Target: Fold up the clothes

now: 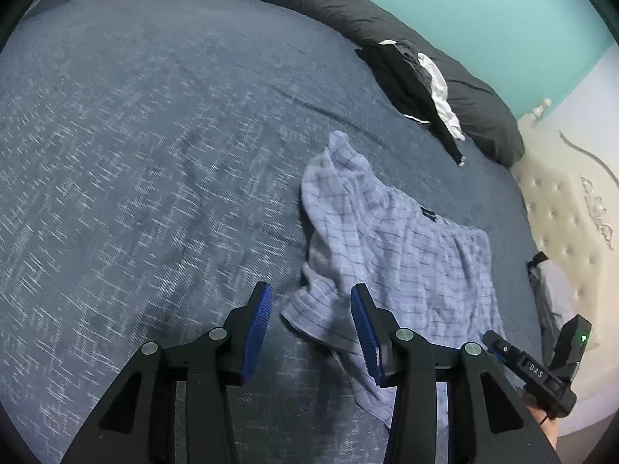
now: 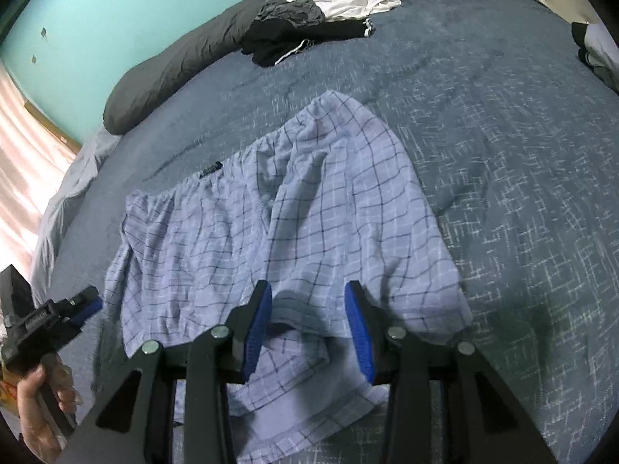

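The shorts (image 2: 278, 232), pale blue with a dark check, lie crumpled on the bedspread (image 2: 522, 193), waistband toward 11 o'clock in the right wrist view and leg hems toward the cameras.

In that view the right gripper (image 2: 307, 328) hangs over the near hem at 6 o'clock. Its jaws stand apart, with a raised fold of the cloth in the gap; whether the blue pads (image 2: 257, 332) touch the cloth I cannot tell.

In the left wrist view the shorts (image 1: 406, 255) spread from the centre toward 4 o'clock. The left gripper (image 1: 311, 332) sits at 6 o'clock with its jaws apart over a hem corner; the cloth between them lies low on the bedspread (image 1: 135, 154), clear of the pads (image 1: 255, 340).

Each gripper shows in the other's view: the right one at 4 o'clock in the left view, the left one at 8 o'clock in the right view, gripped by a hand (image 2: 38, 406).

Farther off, at 12 o'clock in the right view, a pile of black and white clothes (image 2: 309, 27) rests against a long dark pillow (image 2: 174, 65). Behind it is a turquoise wall (image 2: 116, 7).
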{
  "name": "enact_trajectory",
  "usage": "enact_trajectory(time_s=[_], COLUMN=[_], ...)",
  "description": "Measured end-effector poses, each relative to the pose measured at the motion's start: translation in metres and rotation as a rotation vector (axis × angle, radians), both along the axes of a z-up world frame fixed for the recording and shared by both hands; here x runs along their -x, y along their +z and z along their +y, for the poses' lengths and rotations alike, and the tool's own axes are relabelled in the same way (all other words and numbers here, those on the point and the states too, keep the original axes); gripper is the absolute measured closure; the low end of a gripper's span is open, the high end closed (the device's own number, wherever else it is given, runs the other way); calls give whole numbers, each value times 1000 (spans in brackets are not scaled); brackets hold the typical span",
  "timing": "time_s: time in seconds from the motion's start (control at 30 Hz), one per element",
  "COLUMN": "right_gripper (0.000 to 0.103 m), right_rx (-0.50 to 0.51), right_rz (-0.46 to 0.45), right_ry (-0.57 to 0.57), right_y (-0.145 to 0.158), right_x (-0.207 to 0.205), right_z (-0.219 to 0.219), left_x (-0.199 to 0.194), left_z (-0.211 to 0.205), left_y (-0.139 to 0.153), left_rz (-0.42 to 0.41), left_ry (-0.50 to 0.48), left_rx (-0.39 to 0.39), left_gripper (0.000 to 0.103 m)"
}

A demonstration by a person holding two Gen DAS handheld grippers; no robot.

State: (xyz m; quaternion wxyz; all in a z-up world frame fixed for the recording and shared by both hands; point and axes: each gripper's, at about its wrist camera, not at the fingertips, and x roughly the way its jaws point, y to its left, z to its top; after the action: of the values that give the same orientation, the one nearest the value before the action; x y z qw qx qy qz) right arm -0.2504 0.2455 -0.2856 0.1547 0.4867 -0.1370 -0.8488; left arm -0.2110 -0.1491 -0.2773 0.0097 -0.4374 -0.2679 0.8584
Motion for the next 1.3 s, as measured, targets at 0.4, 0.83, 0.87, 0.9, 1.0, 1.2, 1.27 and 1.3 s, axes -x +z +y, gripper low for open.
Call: enact_trajectory(time_s=[0.4, 0.83, 0.87, 0.9, 1.0, 1.2, 1.27, 1.3], right_gripper=[96, 96, 96, 96, 94, 93, 93, 93], right_rx=[-45, 25, 33, 37, 28, 71, 35, 24], right_rz=[-21, 31, 42, 58, 81, 77, 67, 61], right_ry=[-18, -122, -132, -149, -154, -133, -131, -146], right_y=[-13, -1, 0, 3, 8, 6, 3, 1], right_x=[-2, -7, -9, -11, -7, -5, 2, 3], right_z=[11, 43, 46, 50, 55, 49, 41, 41], left_x=[3, 9, 9, 10, 11, 11, 11, 11], left_z=[5, 9, 9, 10, 10, 10, 9, 9], left_y=[3, -1, -2, -1, -1, -1, -1, -1], left_rz=[14, 13, 13, 13, 16, 17, 18, 18], left_ry=[-13, -14, -15, -15, -13, -8, -7, -6], left_rx=[-19, -25, -26, -26, -23, -23, -25, -25], left_gripper=[56, 56, 56, 56, 56, 56, 56, 56])
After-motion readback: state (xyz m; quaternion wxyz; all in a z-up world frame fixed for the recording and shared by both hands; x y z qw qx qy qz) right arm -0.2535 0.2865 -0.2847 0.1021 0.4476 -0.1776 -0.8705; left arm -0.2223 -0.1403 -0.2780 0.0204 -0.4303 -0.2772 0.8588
